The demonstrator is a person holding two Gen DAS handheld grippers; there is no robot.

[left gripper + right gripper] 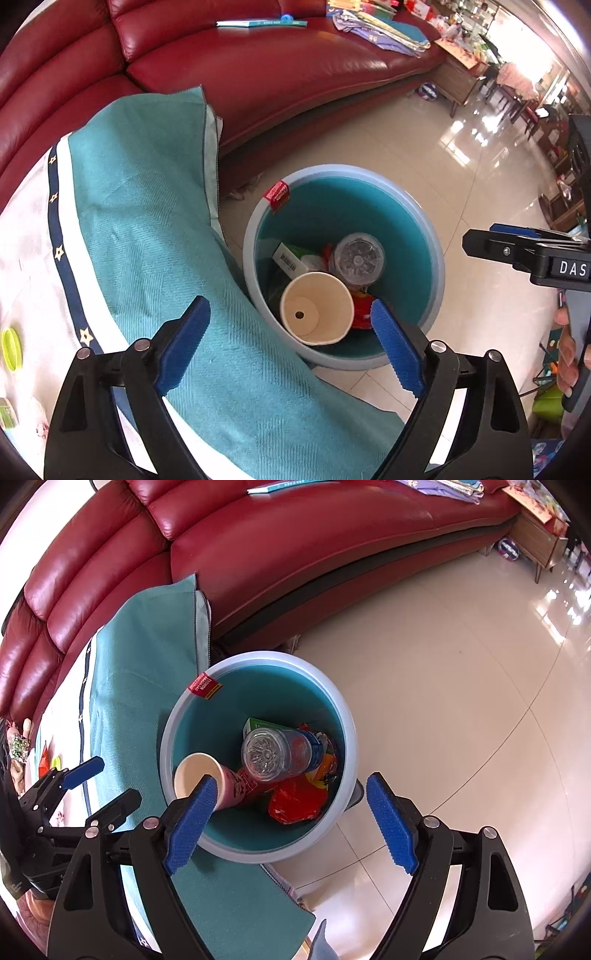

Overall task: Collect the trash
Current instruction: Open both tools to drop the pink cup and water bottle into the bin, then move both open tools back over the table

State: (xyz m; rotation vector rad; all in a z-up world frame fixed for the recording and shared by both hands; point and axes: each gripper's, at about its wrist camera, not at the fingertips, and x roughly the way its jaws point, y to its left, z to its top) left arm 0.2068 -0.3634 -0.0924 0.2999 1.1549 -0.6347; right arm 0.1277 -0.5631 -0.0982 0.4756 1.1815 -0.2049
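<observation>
Blue-padded left gripper (290,345) spread wide and empty, paper cup (317,308) lying between its fingers down in the teal bin (436,258) (among wrappers), right gripper (288,821) likewise wide and empty, clear bottle (275,753) in the bin beyond its fingertips.

The right gripper (288,823) hangs wide apart over the bin (347,738), where a paper cup (207,779), a clear bottle (277,755) and a red wrapper (295,801) lie.
</observation>
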